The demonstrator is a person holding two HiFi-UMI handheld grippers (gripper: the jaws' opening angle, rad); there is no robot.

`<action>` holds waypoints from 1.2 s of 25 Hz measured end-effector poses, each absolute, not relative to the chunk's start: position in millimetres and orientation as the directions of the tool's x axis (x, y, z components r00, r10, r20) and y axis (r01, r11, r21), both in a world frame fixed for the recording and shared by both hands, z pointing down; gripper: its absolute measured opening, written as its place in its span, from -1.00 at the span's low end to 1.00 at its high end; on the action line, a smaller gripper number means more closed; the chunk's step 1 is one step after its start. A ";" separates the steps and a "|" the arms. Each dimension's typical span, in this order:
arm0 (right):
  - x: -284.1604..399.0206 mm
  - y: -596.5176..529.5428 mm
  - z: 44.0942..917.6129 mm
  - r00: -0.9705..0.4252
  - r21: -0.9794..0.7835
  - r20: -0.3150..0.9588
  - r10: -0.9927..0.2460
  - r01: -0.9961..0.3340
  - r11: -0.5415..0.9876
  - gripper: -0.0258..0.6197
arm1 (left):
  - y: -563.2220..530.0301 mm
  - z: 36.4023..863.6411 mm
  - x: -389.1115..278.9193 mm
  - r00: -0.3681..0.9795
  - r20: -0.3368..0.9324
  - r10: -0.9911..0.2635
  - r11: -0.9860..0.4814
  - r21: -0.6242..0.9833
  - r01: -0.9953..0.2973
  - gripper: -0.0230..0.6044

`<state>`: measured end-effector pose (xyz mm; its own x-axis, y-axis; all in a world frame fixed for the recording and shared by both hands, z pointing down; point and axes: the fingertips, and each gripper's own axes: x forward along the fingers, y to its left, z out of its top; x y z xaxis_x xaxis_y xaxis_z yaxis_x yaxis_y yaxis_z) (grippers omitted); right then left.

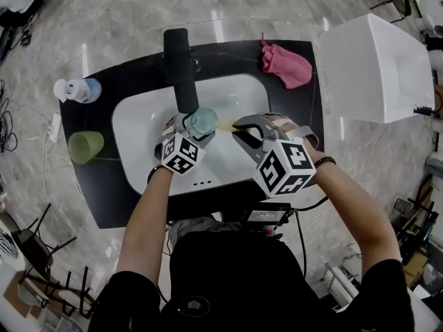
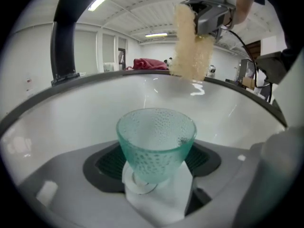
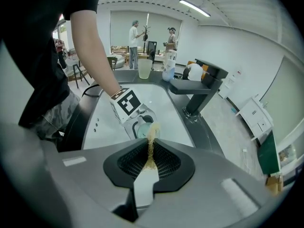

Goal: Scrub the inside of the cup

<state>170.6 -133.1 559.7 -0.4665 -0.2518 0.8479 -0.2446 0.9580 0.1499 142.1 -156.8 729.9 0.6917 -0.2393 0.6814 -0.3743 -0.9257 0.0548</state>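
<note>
**Head view:** Over the white sink [image 1: 138,126], your left gripper [image 1: 194,124] clamps the teal cup [image 1: 203,121], its mouth turned toward 3 o'clock. Your right gripper [image 1: 239,128] faces it, pinching a pale sponge [image 1: 225,125] just beside the rim. Each gripper's cube carries black-and-white square markers, with no letters. The black tap [image 1: 181,64] stands at 12 o'clock. A pink cloth [image 1: 285,64] lies at 1 o'clock, a white box [image 1: 374,68] at 2. A green cup [image 1: 86,146] sits at 9 o'clock and a bottle [image 1: 77,90] at 10, its label too small to read.

**Left gripper view:** The jaws stand wide, gripping the cup low near its base, with the dimpled bowl rising clear at centre. The sponge hangs at 1 o'clock, well above the cup's mouth and outside it.

**Right gripper view:** The jaws are nearly together, holding the sponge as a thin strip between them. Its frayed tip points at the cup's mouth at 12 o'clock. Whether it touches the rim cannot be told.
</note>
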 end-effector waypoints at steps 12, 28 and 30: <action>177.8 -120.7 568.0 -0.457 0.118 0.858 -0.235 -0.269 0.956 -0.80 | -149.7 734.2 137.0 0.697 0.693 -0.185 -0.922 0.122 -0.366 0.26; 176.8 -116.7 564.9 -0.483 0.095 0.834 -0.268 -0.353 0.931 -0.80 | -148.9 667.0 105.3 0.681 0.675 -0.282 -0.882 0.097 -0.462 0.42; 178.8 -115.2 562.1 -0.489 0.091 0.825 -0.283 -0.379 0.921 -0.80 | -144.7 645.3 100.7 0.681 0.658 -0.321 -0.867 0.084 -0.490 0.42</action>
